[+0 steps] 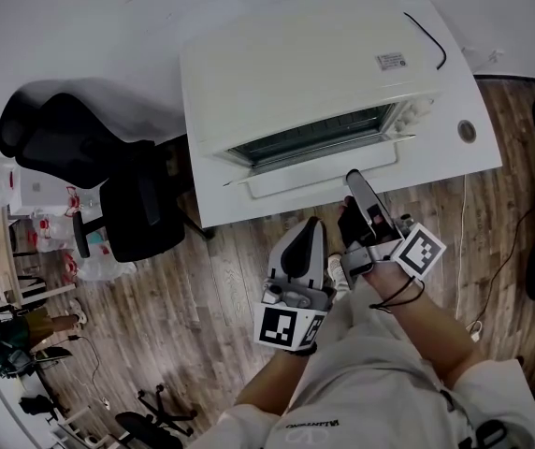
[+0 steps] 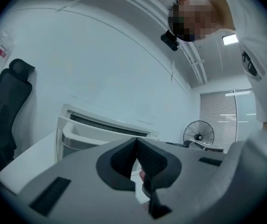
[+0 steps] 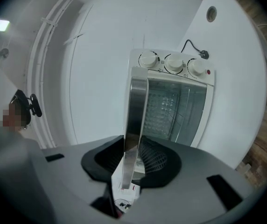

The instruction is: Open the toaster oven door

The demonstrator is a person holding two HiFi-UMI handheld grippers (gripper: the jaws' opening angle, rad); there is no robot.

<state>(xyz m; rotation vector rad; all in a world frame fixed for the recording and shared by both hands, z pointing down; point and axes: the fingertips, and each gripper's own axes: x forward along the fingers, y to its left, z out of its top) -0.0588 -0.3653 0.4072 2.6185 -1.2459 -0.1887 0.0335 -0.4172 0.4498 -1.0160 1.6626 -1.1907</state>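
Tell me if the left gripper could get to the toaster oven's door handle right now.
Probably yes. The left gripper hangs shut at the table edge with nothing between it and the door handle. The right gripper holds only one spot on it.

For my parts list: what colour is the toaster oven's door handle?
The door handle is silver; right gripper view.

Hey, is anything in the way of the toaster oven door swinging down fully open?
Nothing visible. The table strip before the door is bare, the right gripper grips its handle, and the left gripper sits short of the table edge.
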